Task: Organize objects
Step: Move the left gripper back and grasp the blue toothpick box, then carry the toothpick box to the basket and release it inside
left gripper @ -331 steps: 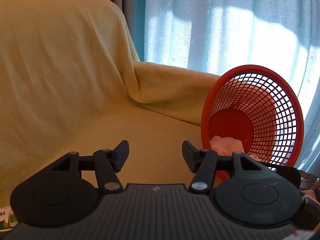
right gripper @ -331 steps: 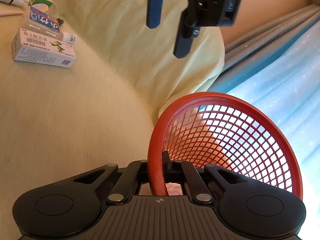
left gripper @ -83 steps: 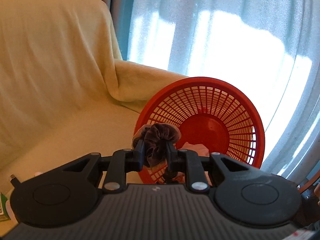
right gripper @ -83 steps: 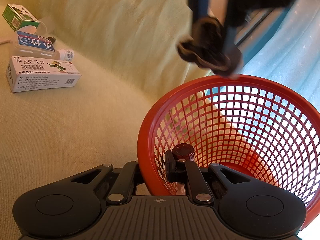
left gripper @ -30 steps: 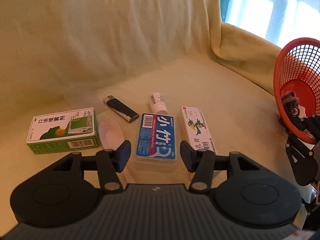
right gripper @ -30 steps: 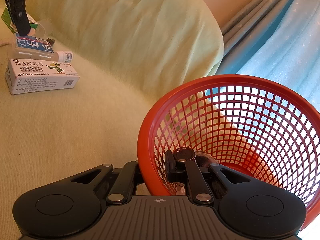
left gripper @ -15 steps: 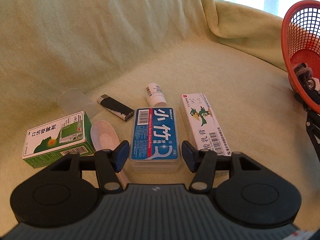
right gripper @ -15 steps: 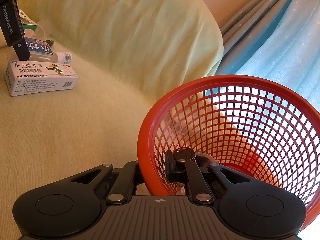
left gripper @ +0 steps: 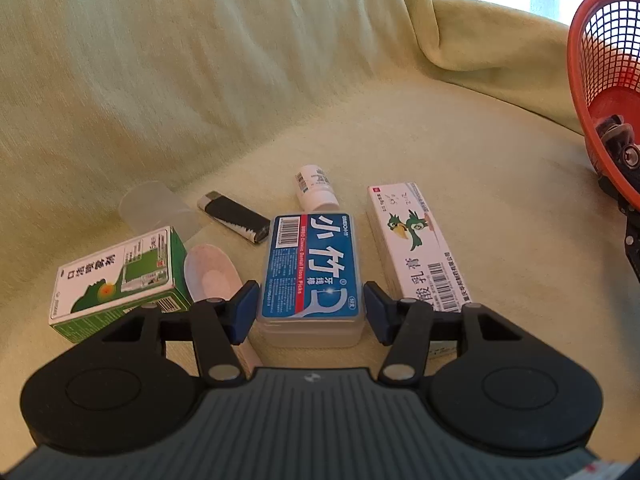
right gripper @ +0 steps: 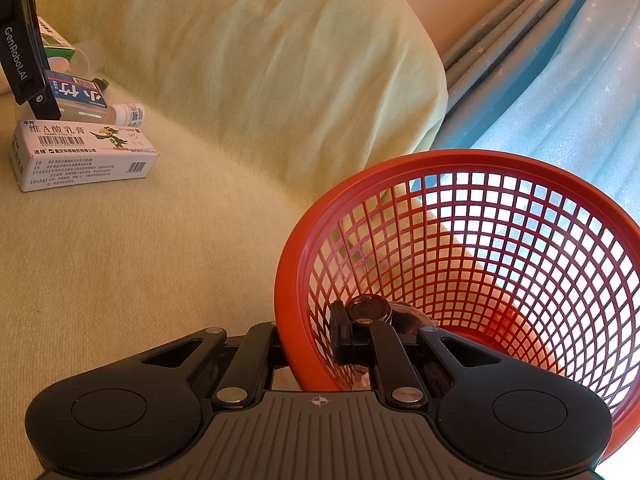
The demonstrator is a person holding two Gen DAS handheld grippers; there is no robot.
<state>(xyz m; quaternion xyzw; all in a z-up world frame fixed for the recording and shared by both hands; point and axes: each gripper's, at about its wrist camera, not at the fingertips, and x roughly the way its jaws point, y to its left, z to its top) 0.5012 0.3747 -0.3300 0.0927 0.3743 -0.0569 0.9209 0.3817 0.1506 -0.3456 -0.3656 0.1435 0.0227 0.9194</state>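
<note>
My left gripper (left gripper: 310, 314) is open, its fingers on either side of the near end of a blue-labelled clear floss pick box (left gripper: 310, 270) lying on the sofa. Beside it lie a white cream box (left gripper: 416, 246), a green box (left gripper: 116, 280), a small white bottle (left gripper: 316, 186), a black lighter (left gripper: 234, 216), a clear cup (left gripper: 156, 208) and a white spoon (left gripper: 212, 278). My right gripper (right gripper: 310, 350) is shut on the rim of the tilted red mesh basket (right gripper: 500, 260), which also shows in the left wrist view (left gripper: 596, 80). Dark items lie inside the basket behind the right finger.
The seat is a sofa under a pale yellow cover (left gripper: 200, 60), with the backrest behind the items and an armrest (left gripper: 500, 48) to the right. A light blue curtain (right gripper: 560, 92) hangs behind the basket. In the right wrist view the left gripper's arm (right gripper: 22, 52) stands over the boxes.
My left gripper dropped the dark scrunchie into the basket, swung left to the pile of items and came down around the floss box. My right gripper kept holding the basket rim.
</note>
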